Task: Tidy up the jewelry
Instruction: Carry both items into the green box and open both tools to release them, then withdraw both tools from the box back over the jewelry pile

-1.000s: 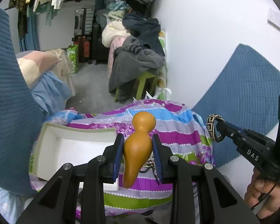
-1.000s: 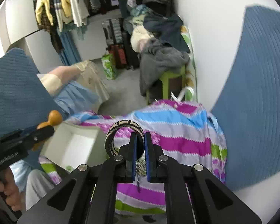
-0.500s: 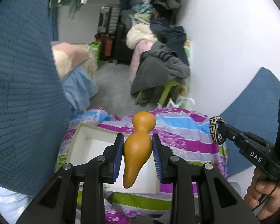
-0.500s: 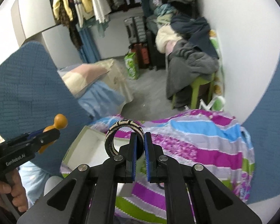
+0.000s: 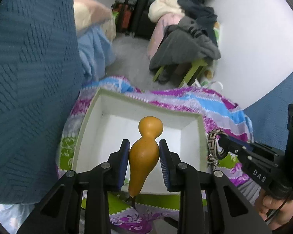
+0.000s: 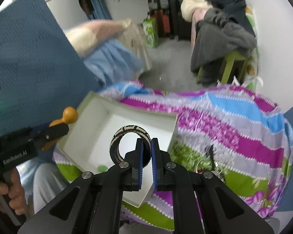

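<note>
My left gripper (image 5: 144,150) is shut on an orange gourd-shaped pendant (image 5: 145,150) and holds it above the open white box (image 5: 91,115). My right gripper (image 6: 146,146) is shut on a black-and-cream patterned bangle (image 6: 125,134) and holds it over the same white box (image 6: 171,134). The bangle also shows in the left wrist view (image 5: 214,146) at the box's right edge. The gourd also shows in the right wrist view (image 6: 69,115) at the box's left edge. A small green item (image 6: 102,168) lies inside the box.
The box sits on a striped purple, blue and green cloth (image 6: 234,120). More jewelry (image 6: 213,156) lies on the cloth right of the box. Blue textured cushions (image 5: 29,78) rise on the left and right. Clothes are piled on a green stool (image 5: 185,44) behind.
Both grippers moved left and down over the white box, still holding the gourd and the bangle. The box now fills the middle of both views.
</note>
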